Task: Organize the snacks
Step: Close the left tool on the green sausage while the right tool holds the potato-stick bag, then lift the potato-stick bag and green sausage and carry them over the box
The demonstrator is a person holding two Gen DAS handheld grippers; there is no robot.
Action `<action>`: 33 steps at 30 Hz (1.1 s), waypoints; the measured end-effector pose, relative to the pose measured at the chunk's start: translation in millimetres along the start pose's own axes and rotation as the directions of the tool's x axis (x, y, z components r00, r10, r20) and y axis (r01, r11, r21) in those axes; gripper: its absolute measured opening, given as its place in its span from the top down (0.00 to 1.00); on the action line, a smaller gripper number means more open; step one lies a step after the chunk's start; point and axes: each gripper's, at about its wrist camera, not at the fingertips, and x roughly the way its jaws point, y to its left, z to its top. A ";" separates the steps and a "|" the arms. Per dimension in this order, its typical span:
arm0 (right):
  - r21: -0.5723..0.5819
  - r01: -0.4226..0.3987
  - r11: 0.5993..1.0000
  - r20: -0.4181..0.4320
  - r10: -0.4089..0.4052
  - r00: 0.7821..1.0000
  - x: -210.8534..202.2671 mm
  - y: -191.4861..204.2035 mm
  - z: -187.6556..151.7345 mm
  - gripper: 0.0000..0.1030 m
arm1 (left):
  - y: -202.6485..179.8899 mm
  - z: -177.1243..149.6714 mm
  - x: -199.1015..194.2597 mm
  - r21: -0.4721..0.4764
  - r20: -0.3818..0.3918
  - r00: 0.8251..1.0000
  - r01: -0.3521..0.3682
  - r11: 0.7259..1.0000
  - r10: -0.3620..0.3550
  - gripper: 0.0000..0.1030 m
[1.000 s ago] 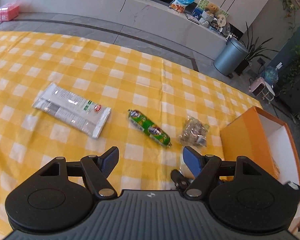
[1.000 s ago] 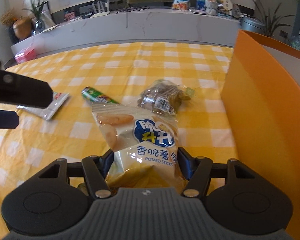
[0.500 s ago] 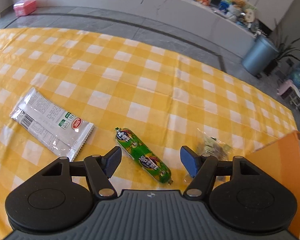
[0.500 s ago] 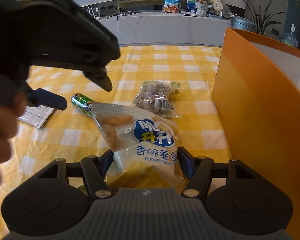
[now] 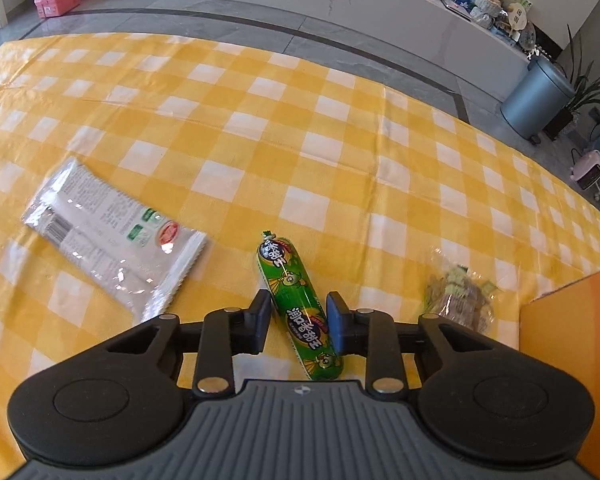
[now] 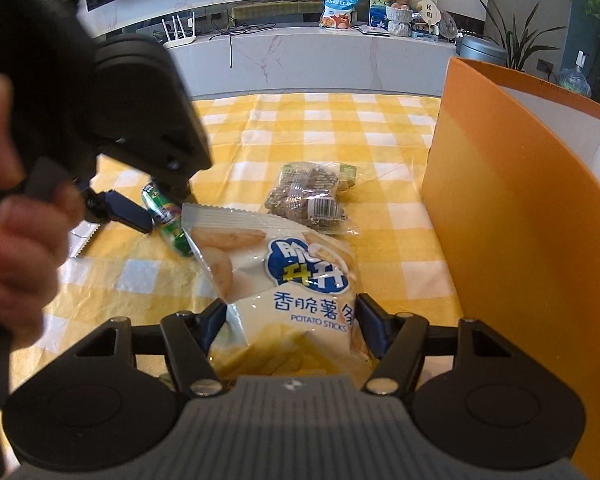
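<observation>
Left gripper [image 5: 298,322], at 6 o'clock, has just closed its jaws onto the green sausage [image 5: 296,308], earlier lying free; 1 snack looks ready for lifting.

Both wrist cameras look steeply down, close over the yellow-and-white checked tablecloth [image 5: 300,152], sharing the green plastic-wrapped sausage stick [image 5: 296,304] left of the orange cardboard box [image 6: 512,216].

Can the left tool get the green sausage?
Probably yes. The left tool has just been closing, and the green sausage lies between its fingers with nothing in the way; the right pad looks against it.
</observation>
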 end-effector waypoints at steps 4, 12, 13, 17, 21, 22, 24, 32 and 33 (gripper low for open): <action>-0.019 0.007 1.000 0.001 -0.007 1.000 -0.5 2.0 -0.7 0.38 | 7.6 -19.1 -18.4 0.064 0.086 0.996 -0.029 0.997 0.024 0.70; -0.045 0.001 0.999 0.001 -0.001 1.000 -4.9 7.6 -2.3 0.42 | 18.7 -48.0 -58.1 0.140 0.226 0.973 -0.082 0.987 0.049 0.71; -0.051 -0.003 0.999 0.000 0.003 1.000 -5.6 9.0 -2.6 0.43 | 19.7 -49.9 -62.0 0.144 0.224 0.973 -0.080 0.986 0.046 0.71; -0.059 -0.023 0.998 0.000 0.023 1.000 -11.1 11.4 -2.2 0.46 | 21.3 -58.7 -79.9 0.155 0.237 0.971 -0.056 0.986 0.018 0.71; -0.065 -0.041 0.997 0.002 0.042 0.999 -17.9 12.3 -2.3 0.48 | 19.1 -66.1 -95.7 0.168 0.262 0.965 -0.041 0.985 -0.004 0.71; -0.063 -0.045 0.997 0.002 0.045 0.999 -19.8 11.6 -2.6 0.49 | 19.1 -66.9 -99.1 0.170 0.265 0.964 -0.035 0.985 -0.012 0.71; -0.057 -0.050 0.997 0.003 0.050 0.999 -23.9 11.2 -2.9 0.50 | 19.0 -69.6 -105.7 0.172 0.269 0.963 -0.019 0.985 -0.028 0.71; -0.041 -0.070 0.997 0.040 0.071 0.997 -52.5 2.2 -0.5 0.52 | 19.9 -81.8 -143.6 0.175 0.301 0.947 0.057 0.983 -0.109 0.71; -0.035 -0.082 0.996 0.050 0.084 0.995 -58.7 -0.4 0.5 0.52 | 19.2 -83.1 -149.3 0.183 0.299 0.946 0.073 0.980 -0.126 0.71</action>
